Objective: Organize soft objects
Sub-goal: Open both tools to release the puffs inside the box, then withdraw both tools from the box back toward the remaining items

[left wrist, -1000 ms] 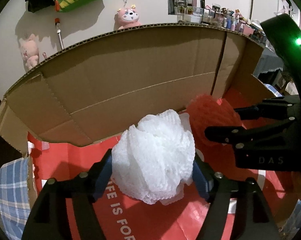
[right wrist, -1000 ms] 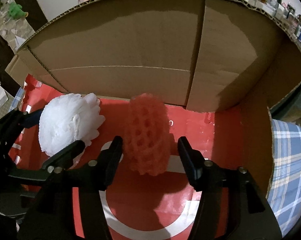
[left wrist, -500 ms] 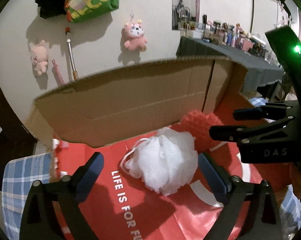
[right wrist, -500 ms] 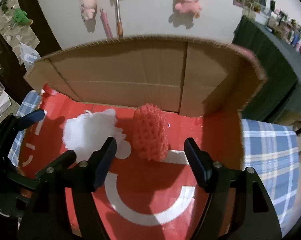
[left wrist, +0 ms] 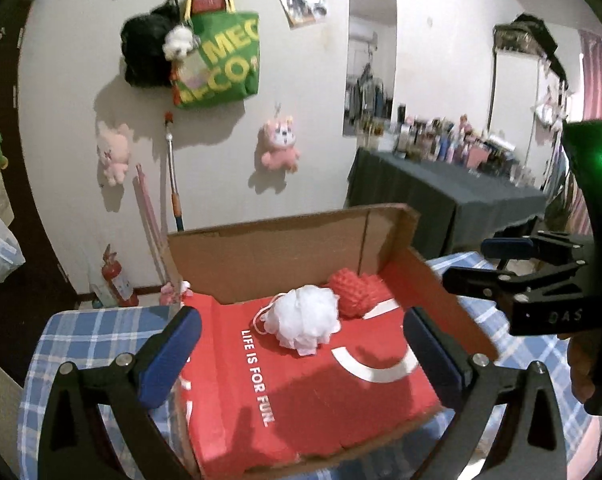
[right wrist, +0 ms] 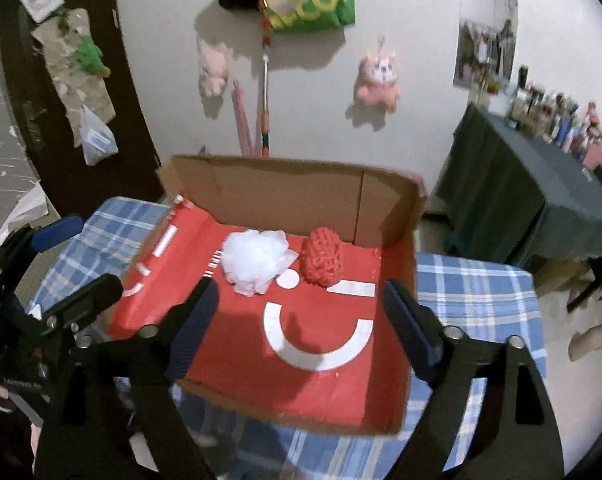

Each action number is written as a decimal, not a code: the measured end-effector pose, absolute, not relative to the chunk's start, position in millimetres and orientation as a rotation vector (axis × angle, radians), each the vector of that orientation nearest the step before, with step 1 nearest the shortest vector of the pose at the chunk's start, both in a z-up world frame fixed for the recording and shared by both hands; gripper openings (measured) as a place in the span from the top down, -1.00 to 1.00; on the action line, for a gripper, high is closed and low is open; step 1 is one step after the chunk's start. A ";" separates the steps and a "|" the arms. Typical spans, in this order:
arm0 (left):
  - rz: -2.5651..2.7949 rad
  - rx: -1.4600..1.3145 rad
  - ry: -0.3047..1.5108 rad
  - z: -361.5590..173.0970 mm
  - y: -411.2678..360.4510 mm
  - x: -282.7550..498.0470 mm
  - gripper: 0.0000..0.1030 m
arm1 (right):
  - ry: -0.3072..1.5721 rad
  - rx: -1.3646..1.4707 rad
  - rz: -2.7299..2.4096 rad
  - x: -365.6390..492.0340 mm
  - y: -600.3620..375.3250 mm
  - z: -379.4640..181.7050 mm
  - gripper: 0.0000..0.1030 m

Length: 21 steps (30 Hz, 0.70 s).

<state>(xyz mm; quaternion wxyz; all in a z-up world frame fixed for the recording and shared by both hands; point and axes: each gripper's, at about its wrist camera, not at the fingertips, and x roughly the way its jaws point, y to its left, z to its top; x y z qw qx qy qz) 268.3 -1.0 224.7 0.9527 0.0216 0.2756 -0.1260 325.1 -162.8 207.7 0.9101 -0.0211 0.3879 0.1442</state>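
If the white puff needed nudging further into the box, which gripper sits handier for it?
Probably the left gripper: the white puff lies between its open fingers, straight ahead. The right gripper, also open, lines up more with the red puff beside it.

Both grippers pointed downward at a slant, side by side. The left gripper (left wrist: 301, 352) stood with its jaws spread wide — they had just been opening, and nothing lay between its blue pads (left wrist: 169, 356). The right gripper (right wrist: 301, 328) had likewise just been opening — its jaws gaped, empty. A hand (left wrist: 585, 368) gripped the right gripper's handle.
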 end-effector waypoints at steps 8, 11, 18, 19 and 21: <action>-0.252 0.034 0.428 254.0 10.6 175.9 -1.00 | 0.593 -0.082 0.319 213.5 -164.7 251.3 -0.78; -0.237 0.031 0.377 259.8 14.7 142.9 -1.00 | 0.524 -0.083 0.327 174.6 -166.9 260.2 -0.87; -0.216 0.046 0.264 255.3 16.1 57.6 -1.00 | 0.386 -0.089 0.313 82.9 -174.6 262.2 -0.90; -0.217 0.044 0.252 252.7 16.0 49.3 -1.00 | 0.372 -0.090 0.310 72.2 -175.6 261.2 -0.93; -0.215 0.032 0.236 244.4 15.5 32.1 -1.00 | 0.335 -0.094 0.302 47.9 -176.3 256.4 -0.95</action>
